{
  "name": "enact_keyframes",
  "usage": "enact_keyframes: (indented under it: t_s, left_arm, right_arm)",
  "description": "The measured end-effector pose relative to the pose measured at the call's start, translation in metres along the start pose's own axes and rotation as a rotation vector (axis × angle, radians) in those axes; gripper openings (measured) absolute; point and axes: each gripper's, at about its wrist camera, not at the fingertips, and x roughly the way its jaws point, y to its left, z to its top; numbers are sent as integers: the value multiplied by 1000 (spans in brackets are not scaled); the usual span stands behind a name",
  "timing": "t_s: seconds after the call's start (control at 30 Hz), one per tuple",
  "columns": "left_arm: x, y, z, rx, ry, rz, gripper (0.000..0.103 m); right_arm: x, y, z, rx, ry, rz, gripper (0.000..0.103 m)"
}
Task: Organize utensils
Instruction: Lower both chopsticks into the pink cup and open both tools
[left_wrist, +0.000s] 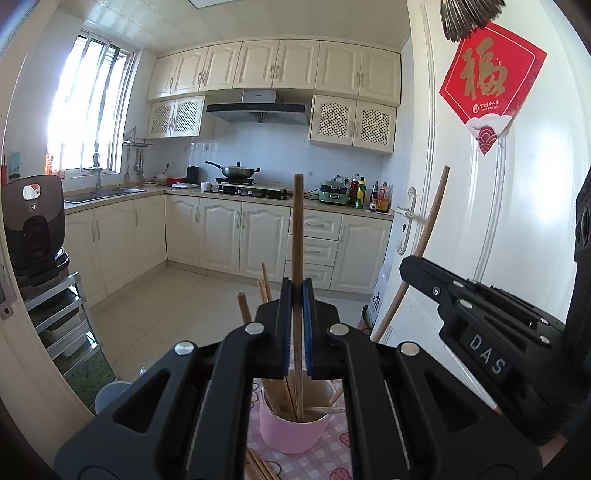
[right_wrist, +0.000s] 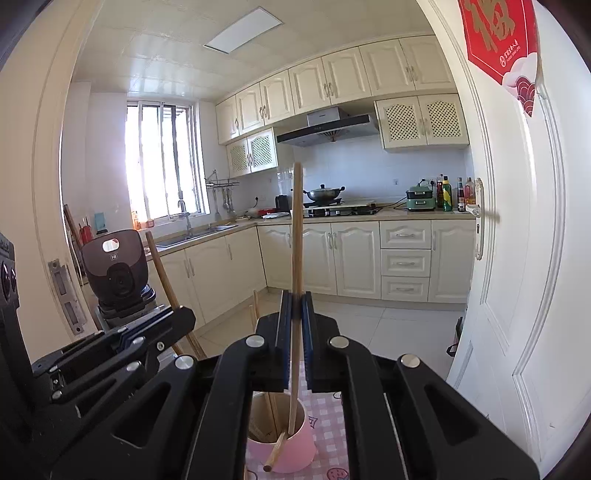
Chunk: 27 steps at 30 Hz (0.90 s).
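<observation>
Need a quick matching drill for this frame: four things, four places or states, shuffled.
1. left tongs
2. pink cup
3. wok
4. red paper sign

a. on the stove
b. stuck on the white door
c. shut on a chopstick
d. standing on the checked cloth, chopsticks inside

Pairs: 1-c, 2-d, 3-a, 4-b

Matte black plastic linkages on both grippers, left gripper and right gripper, studded with round silver pivot screws; blue ribbed pads lining the fingers; white "DAS" lettering at right of frame.
</observation>
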Motion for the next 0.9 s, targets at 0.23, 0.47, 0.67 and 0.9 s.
enact_keyframes:
  t_s: [0.23,0.47,0.67,0.9]
  left_arm:
    - [8,-1,-10,16,49,-14,6]
    - [4,-1,-14,5,38,-49,6]
    - [3,-6,-12,22,45,-45,7]
    - [3,-8,-13,30,66,-51,7]
  right_arm:
    - [9,-3,-6,-8,39,13,4]
    - [16,-3,-18,-5,96,22,4]
    - [19,-6,-25,-5,129,25,4]
    - [17,-2,-29,-11,157,30,5]
